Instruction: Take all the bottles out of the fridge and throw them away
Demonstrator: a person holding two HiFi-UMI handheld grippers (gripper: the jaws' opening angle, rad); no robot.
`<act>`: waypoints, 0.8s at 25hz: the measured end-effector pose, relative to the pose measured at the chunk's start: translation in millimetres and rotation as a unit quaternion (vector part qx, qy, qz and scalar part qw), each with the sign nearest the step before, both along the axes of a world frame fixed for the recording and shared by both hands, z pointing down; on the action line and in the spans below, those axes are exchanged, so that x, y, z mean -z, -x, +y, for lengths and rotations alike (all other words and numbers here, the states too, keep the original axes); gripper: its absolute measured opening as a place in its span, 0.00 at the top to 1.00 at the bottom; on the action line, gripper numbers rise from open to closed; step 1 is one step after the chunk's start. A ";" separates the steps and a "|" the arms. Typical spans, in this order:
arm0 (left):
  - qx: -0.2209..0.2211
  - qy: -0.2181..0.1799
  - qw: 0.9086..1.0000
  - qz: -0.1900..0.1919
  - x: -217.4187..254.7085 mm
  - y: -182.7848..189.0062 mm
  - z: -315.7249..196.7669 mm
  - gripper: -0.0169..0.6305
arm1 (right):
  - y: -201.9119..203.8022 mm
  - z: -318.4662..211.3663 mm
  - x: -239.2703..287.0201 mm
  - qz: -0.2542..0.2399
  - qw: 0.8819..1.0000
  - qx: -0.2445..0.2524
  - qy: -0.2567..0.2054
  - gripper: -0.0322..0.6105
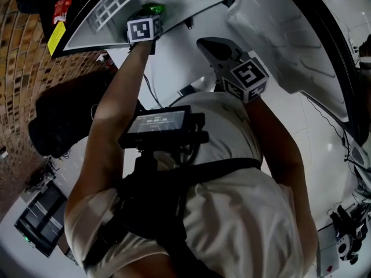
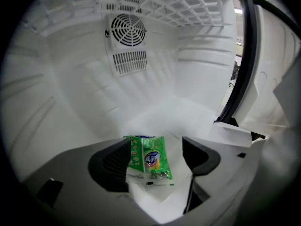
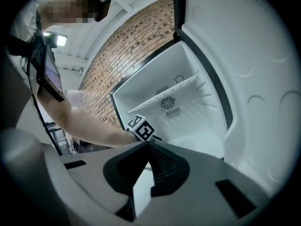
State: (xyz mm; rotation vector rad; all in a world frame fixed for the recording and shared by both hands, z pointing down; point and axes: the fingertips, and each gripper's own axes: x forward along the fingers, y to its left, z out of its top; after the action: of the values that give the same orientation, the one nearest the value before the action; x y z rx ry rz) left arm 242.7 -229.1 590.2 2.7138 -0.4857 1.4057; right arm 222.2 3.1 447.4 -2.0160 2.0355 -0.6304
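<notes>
My left tool (image 2: 156, 149) is reaching into the fridge (image 2: 70, 93) with its jaws spread wide. A green packet (image 2: 149, 160) lies between them on the fridge floor, close against one jaw and clear of the other, so nothing is clamped. My right tool (image 3: 148, 147) waits outside, in front of the open fridge, jaws together and empty.

As for the bottles, I can find none in any view. The compartment I am looking into holds only the packet, so I judge that the emptying is done or nearly so, at least for this part of the fridge. Any other compartment is out of sight, and so is any bin for throwing things away.

Around the packet the interior is bare white: a fan grille (image 2: 127, 29) on the back wall, a wire shelf (image 2: 155, 4) overhead. The door (image 3: 244, 79) stands open at the right tool's side and a brick wall (image 3: 136, 36) runs past the fridge. Nothing blocks the opening — the packet is the only thing in the way, and I doubt it counts as a bottle.
</notes>
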 end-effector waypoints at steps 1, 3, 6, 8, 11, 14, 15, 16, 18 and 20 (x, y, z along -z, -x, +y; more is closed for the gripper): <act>0.011 0.008 1.000 -0.007 -8.4 -1.6 -7.0 0.43 | -2.7 2.5 -2.6 -0.002 1.000 -0.005 0.002 0.94; 0.037 0.017 0.999 -0.019 -19.1 -1.1 -23.2 0.40 | -7.6 5.2 -6.2 -0.003 1.000 -0.014 0.005 0.94; 0.073 0.036 0.996 -0.038 -32.2 5.2 -38.4 0.40 | -14.5 7.2 -5.7 -0.003 1.000 -0.026 0.008 0.94; 0.085 0.054 0.994 -0.051 -41.4 8.9 -39.8 0.40 | -17.9 8.0 -3.5 -0.002 1.000 -0.030 0.009 0.94; 0.089 0.071 0.992 -0.060 -47.8 11.1 -36.8 0.40 | -19.6 6.3 0.1 0.001 1.000 -0.030 0.006 0.94; 0.073 0.066 0.994 -0.055 -40.8 10.1 -34.1 0.43 | -18.3 4.2 2.4 0.003 1.000 -0.026 0.004 0.94; 0.068 0.066 0.994 -0.052 -38.8 9.9 -31.9 0.44 | -18.0 3.5 2.2 0.003 1.000 -0.024 0.004 0.94; 0.062 0.065 0.995 -0.046 -35.2 8.9 -27.5 0.44 | -17.9 2.8 1.9 0.004 1.000 -0.021 0.003 0.94; 0.042 0.064 0.997 -0.023 -20.3 3.5 -11.4 0.45 | -18.6 1.2 1.8 0.005 1.000 -0.016 0.001 0.94; 0.010 0.064 0.998 0.015 -0.9 -4.5 8.5 0.45 | -20.6 -0.6 1.9 0.005 1.000 -0.012 -0.002 0.94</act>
State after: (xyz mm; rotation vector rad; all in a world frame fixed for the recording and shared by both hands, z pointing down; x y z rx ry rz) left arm 247.2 -220.5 591.1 2.6176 -0.4061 1.3409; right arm 242.8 2.5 445.5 -2.0424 2.0138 -0.6129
